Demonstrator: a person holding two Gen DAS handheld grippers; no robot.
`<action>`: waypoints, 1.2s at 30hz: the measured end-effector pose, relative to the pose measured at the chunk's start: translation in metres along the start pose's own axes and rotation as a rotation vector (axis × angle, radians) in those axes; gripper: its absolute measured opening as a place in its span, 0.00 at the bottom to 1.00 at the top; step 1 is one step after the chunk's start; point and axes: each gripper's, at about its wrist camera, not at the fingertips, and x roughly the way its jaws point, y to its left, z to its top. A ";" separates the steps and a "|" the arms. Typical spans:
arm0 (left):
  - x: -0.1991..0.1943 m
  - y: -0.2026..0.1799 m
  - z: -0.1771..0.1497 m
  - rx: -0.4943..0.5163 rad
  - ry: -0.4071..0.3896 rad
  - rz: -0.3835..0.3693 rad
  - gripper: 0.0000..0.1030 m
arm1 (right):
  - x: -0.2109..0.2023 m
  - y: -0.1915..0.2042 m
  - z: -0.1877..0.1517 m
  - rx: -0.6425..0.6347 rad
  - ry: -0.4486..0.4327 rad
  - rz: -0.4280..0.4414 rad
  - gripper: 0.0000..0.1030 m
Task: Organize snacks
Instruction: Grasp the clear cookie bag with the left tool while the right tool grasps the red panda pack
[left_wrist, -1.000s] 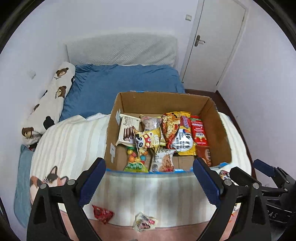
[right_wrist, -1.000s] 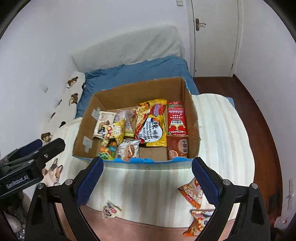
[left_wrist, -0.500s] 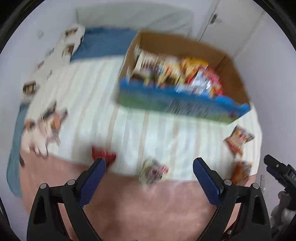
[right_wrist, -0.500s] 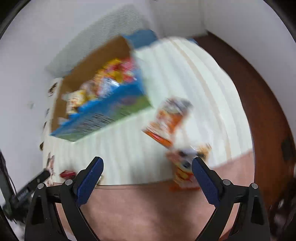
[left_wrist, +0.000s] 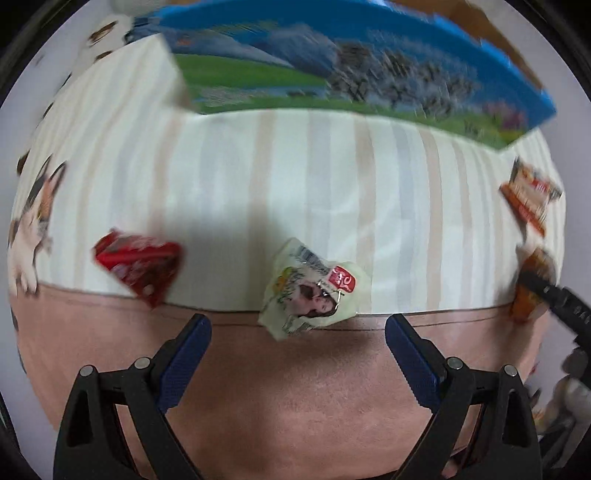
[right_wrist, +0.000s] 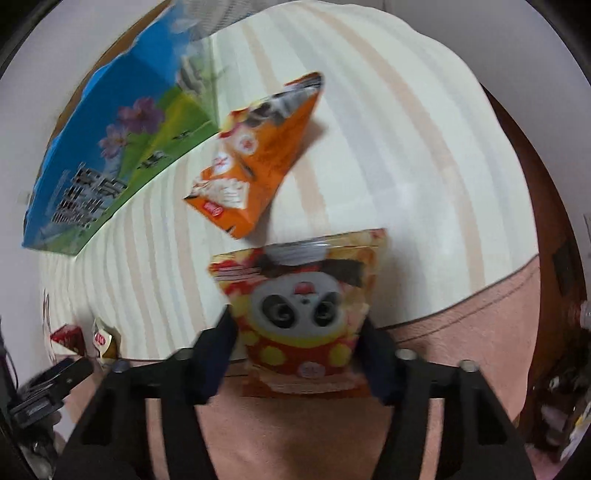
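Both dropped bedward; right gripper (right_wrist: 297, 345) just closed onto panda packet (right_wrist: 299, 314), left gripper (left_wrist: 297, 341) open.

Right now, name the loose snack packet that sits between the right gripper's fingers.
The panda-face packet: the right gripper has just been closing around it. The orange packet lies farther off beside the box, untouched.

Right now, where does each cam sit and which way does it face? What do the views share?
Left wrist: on the left gripper, facing down at the striped bedcover and pale snack packet; own open fingers show.
Right wrist: on the right gripper, facing steeply down; jaws have just been closing on the panda snack bag.
Shared: printed box, orange packet, both small packets.
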 end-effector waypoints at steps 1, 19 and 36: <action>0.007 -0.005 0.002 0.021 0.013 -0.001 0.94 | 0.000 0.001 -0.001 -0.010 -0.001 0.003 0.53; 0.030 0.006 -0.012 -0.088 0.046 -0.060 0.47 | 0.015 0.036 0.004 -0.083 0.022 0.002 0.55; 0.040 0.054 -0.058 -0.227 0.128 -0.290 0.50 | 0.037 0.090 -0.064 -0.155 0.159 0.098 0.58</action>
